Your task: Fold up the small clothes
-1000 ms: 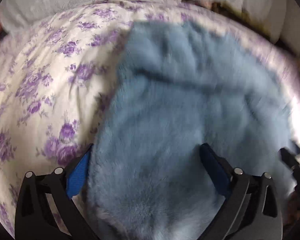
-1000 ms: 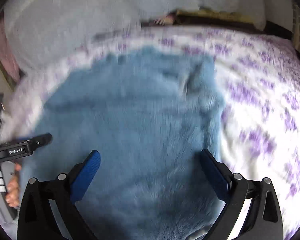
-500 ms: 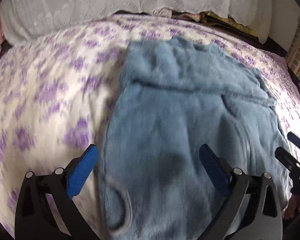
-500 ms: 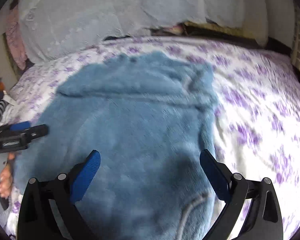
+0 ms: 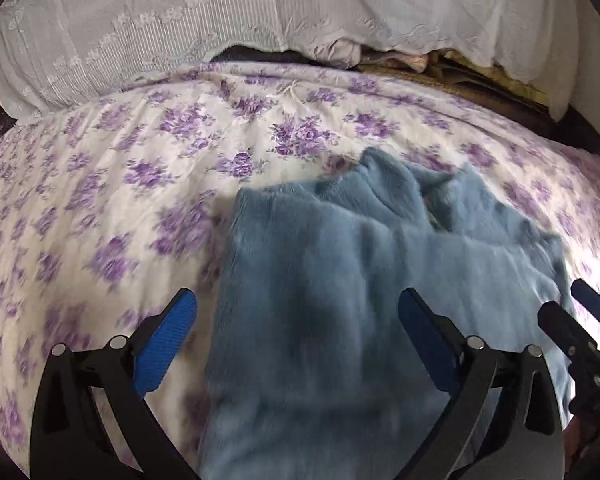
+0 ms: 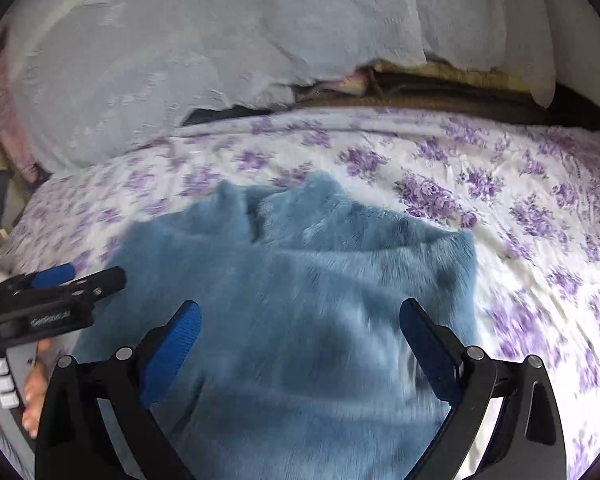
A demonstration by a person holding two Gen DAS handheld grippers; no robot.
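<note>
Fluffy blue garment (image 5: 340, 288) spread on the floral bedsheet (image 5: 100, 200).
Left gripper (image 5: 298, 336) and right gripper (image 6: 300, 340) hover over its near part, fingers spread wide, holding nothing; white lace cloth (image 5: 180, 20) drapes beyond the bed.

garment (image 5: 340, 300): plain blue | bedsheet (image 5: 120, 200): white, purple flowers

Soft daylight, motion blur, fisheye-dark corners

Two wrist cameras look forward and down, close over a bed (image 5: 100, 184). Both views share the blue fleece garment (image 5: 340, 280) and floral sheet.
</note>
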